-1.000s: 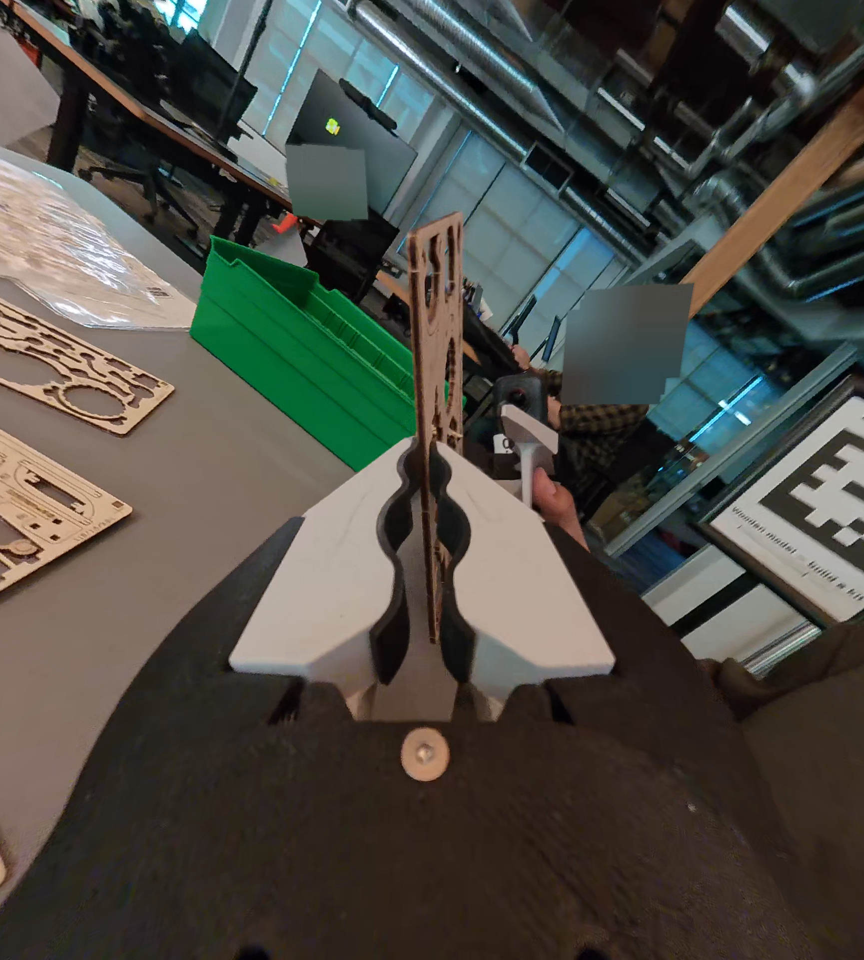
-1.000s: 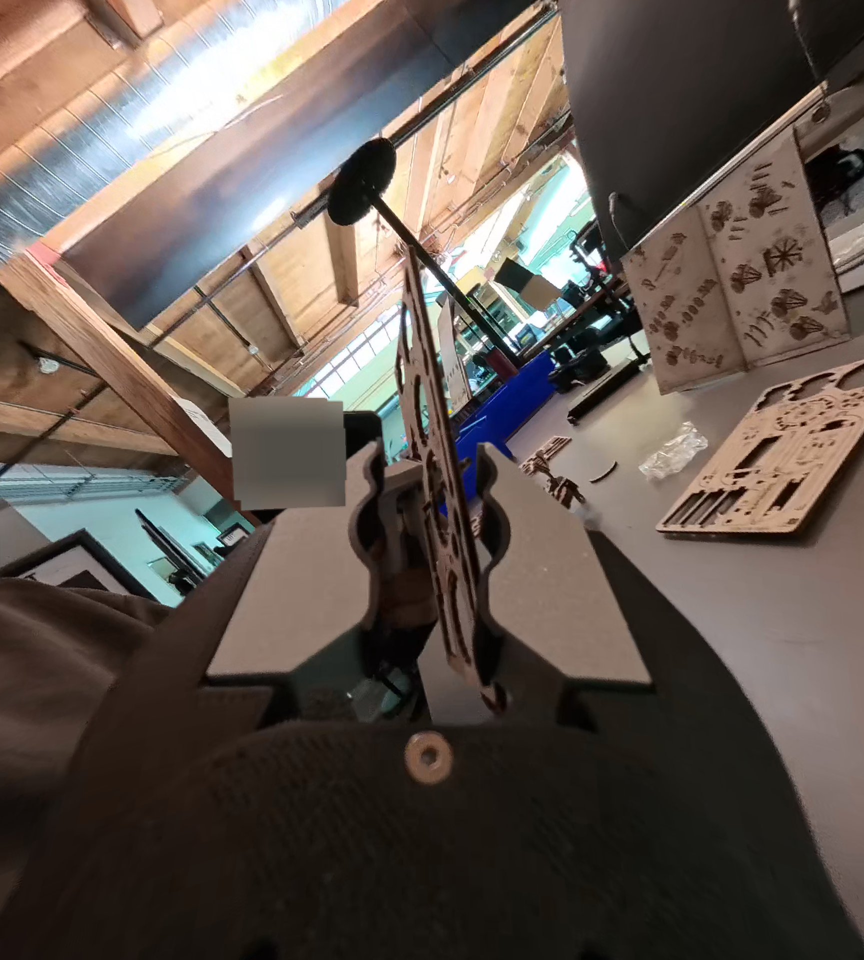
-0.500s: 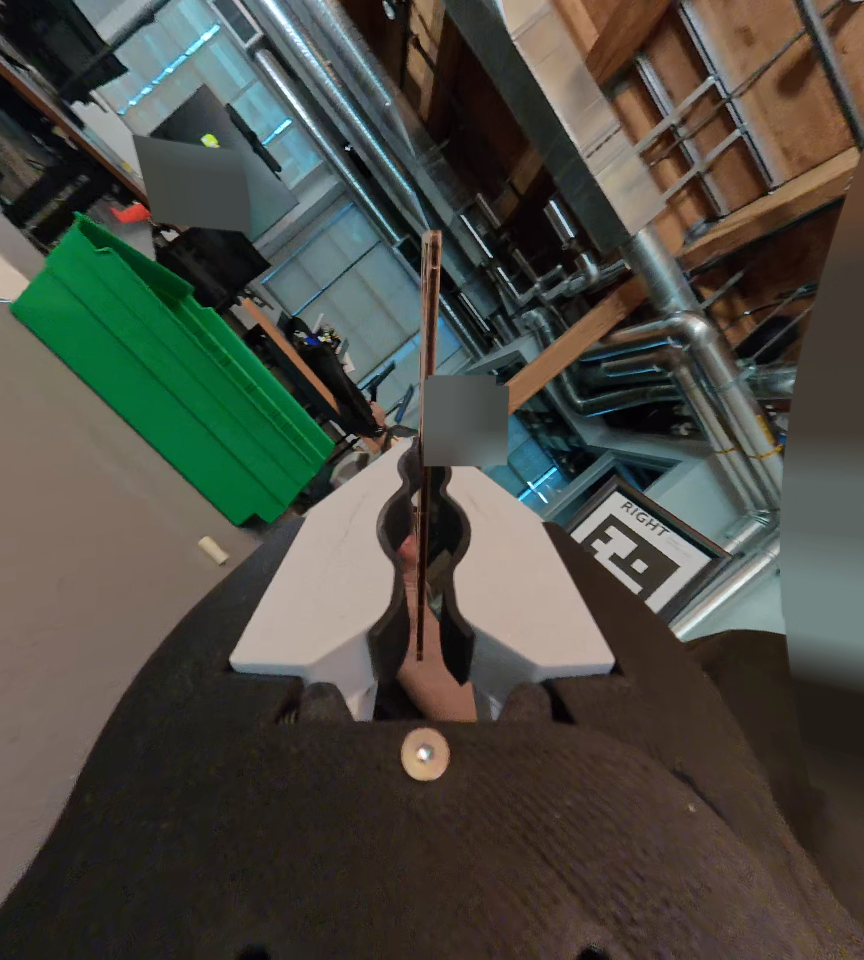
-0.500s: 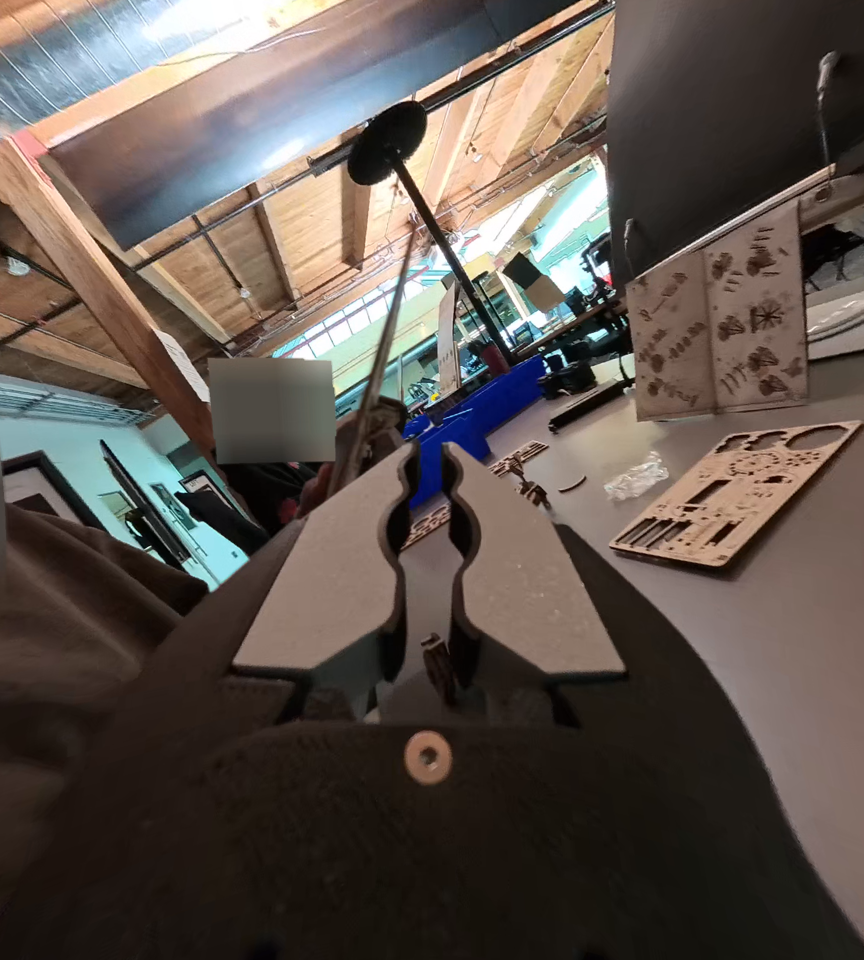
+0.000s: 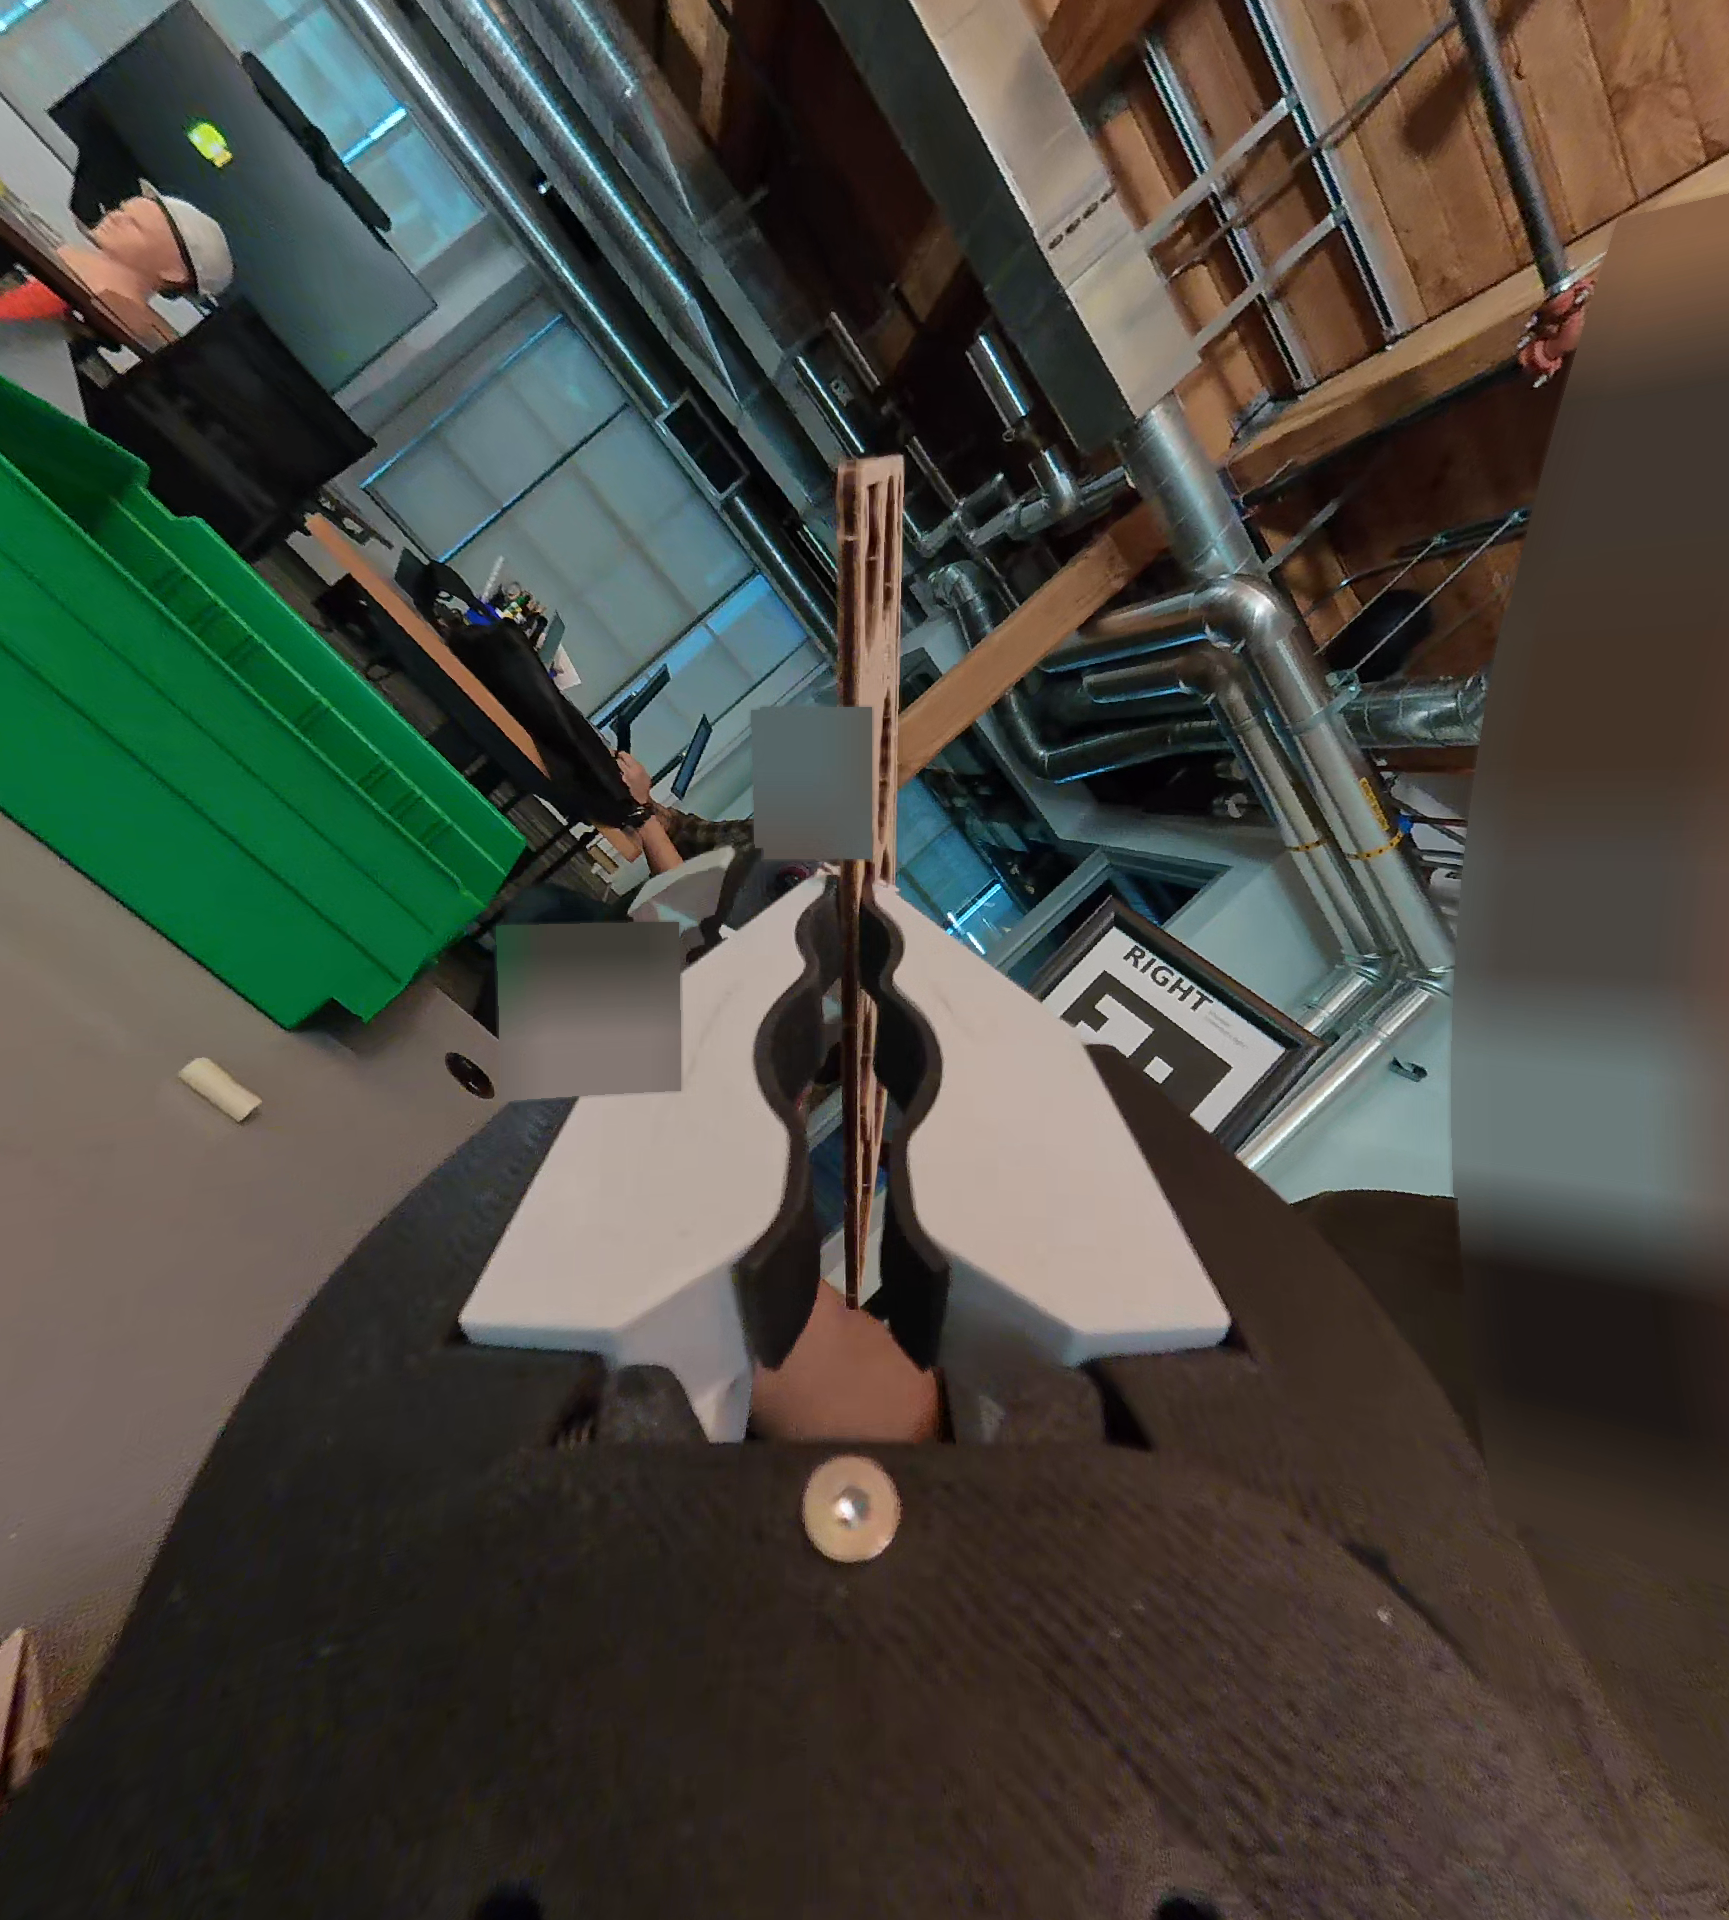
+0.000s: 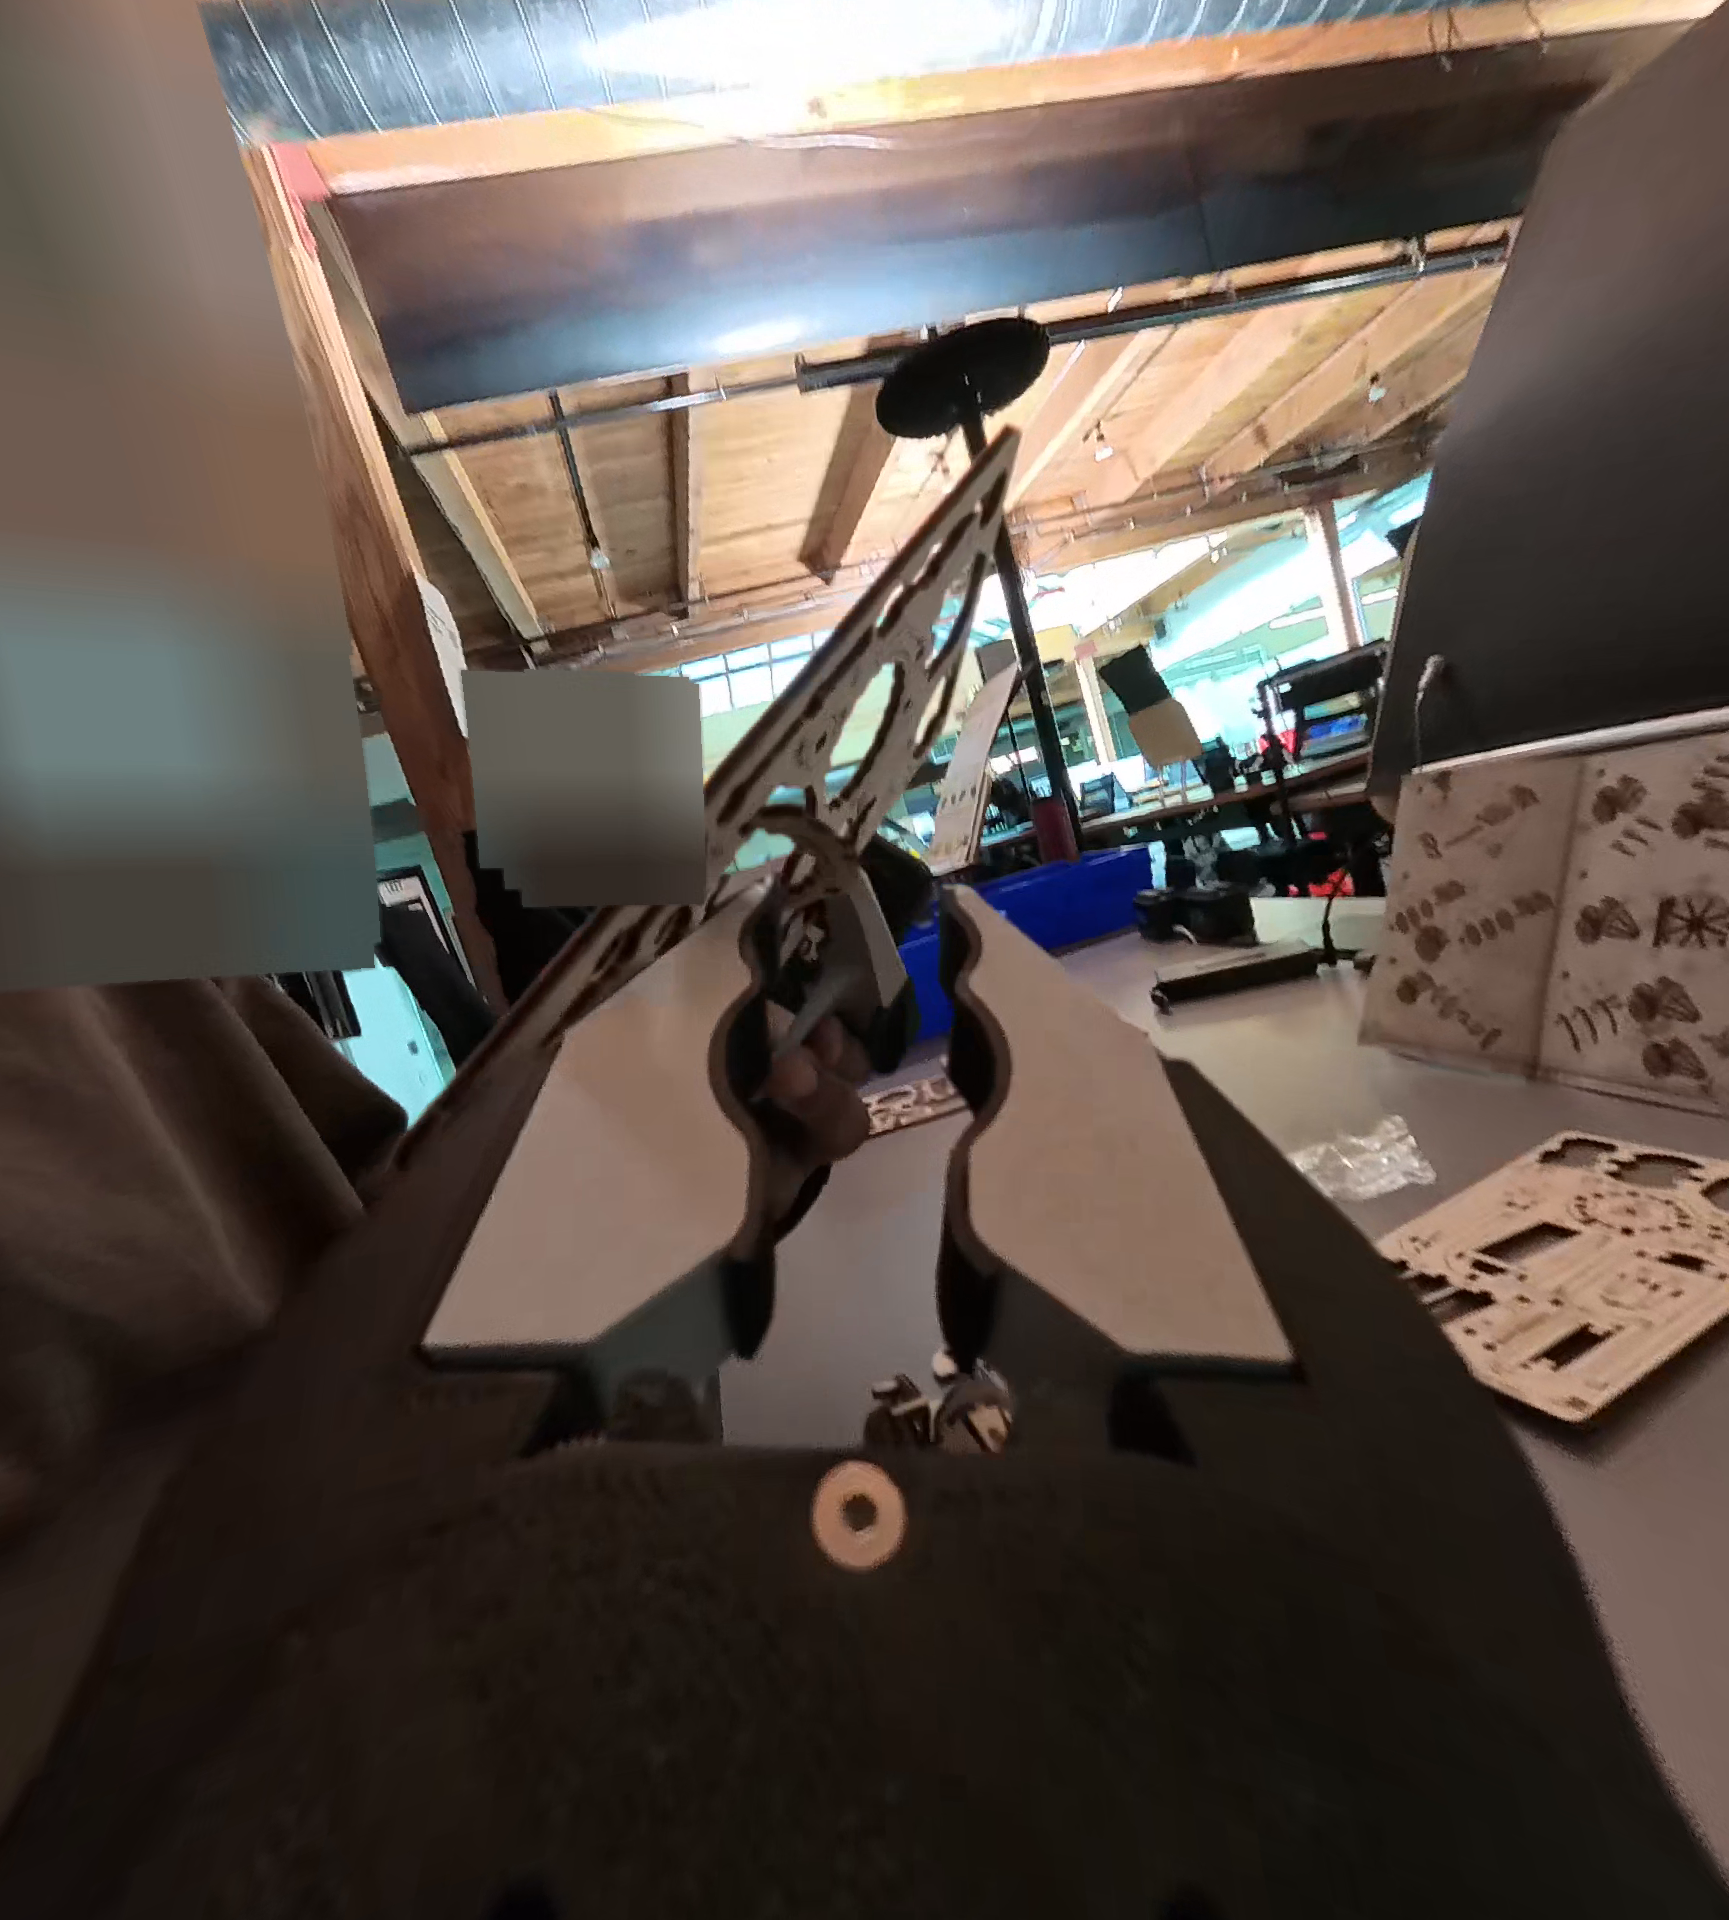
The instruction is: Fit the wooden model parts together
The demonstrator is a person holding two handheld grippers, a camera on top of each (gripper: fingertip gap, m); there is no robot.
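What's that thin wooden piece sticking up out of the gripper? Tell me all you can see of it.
It is a flat, laser-cut wooden sheet, pale brown plywood by the look, pierced with cut-out shapes. The left hand-held gripper is shut on its lower part, so in the left wrist view it stands upright, almost edge-on, clear of the grey table. The right wrist view shows its face, tilted, with curved openings. The right hand-held gripper is open and not gripping it.

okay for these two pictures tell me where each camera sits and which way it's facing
Left wrist view: on the left gripper, tilted up past a green plastic bin toward ceiling pipes; its white fingers clamp a thin perforated wooden sheet edge-on.
Right wrist view: on the right gripper, open, facing a grey table and roof beams.
Shared: that wooden sheet, with the left gripper holding it.
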